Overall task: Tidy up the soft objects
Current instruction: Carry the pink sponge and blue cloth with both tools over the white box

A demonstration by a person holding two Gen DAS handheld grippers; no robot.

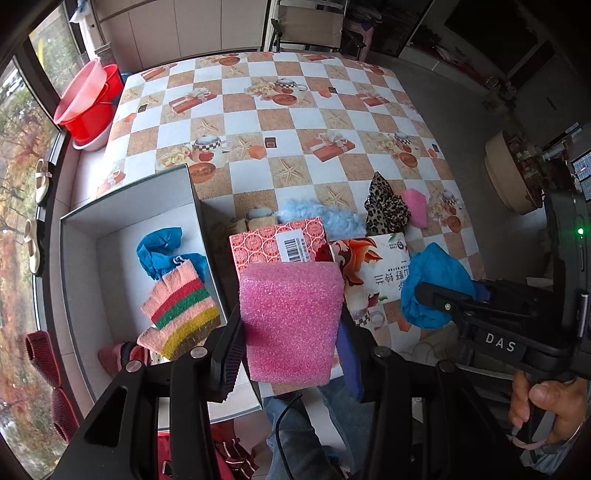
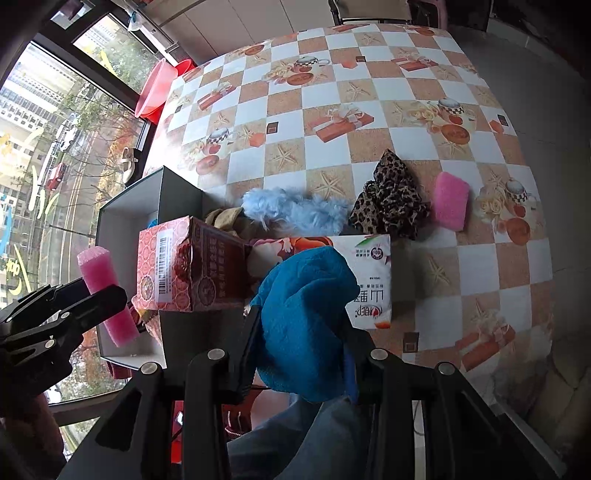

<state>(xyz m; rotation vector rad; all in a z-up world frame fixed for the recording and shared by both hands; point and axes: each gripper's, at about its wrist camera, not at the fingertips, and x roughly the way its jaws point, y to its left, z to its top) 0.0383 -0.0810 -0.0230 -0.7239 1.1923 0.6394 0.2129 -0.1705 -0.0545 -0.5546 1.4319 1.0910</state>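
Note:
My left gripper is shut on a pink foam block, held above the table's near edge beside an open grey box. In the box lie a blue cloth and a striped knit piece. My right gripper is shut on a teal-blue cloth, which hangs over a white carton. Loose on the checked table lie a second pink foam block, a leopard-print cloth, a light blue fluffy piece and a beige cloth.
A red patterned carton stands between the box and the white carton. Red basins are stacked at the table's far left by the window. A chair stands behind the table. Shoes lie on the sill.

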